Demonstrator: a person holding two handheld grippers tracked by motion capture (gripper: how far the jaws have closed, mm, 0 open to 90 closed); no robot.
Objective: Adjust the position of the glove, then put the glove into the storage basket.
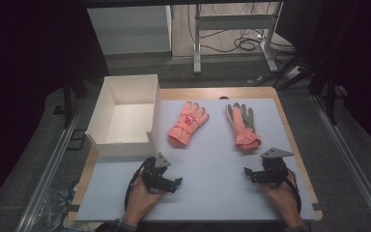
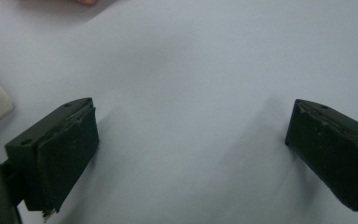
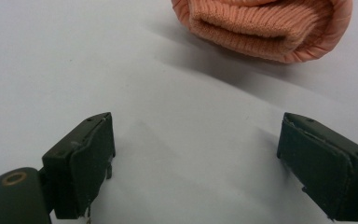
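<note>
Both my grippers rest on the mat, jaws wide and empty, short of the two gloves.

My right gripper [image 1: 257, 175] sits just on my side of the right glove [image 1: 243, 126], whose ribbed cuff faces its spread jaws across bare mat. My left gripper [image 1: 166, 182] is further back from that glove, with the left glove [image 1: 187, 123] beyond it and the white box [image 1: 123, 116] at the mat's [image 1: 212, 188] left edge. Open mat lies between the grippers.

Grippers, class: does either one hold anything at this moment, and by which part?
Nothing is held. The left gripper and the right gripper both stand open over the bare mat, short of the gloves.
</note>
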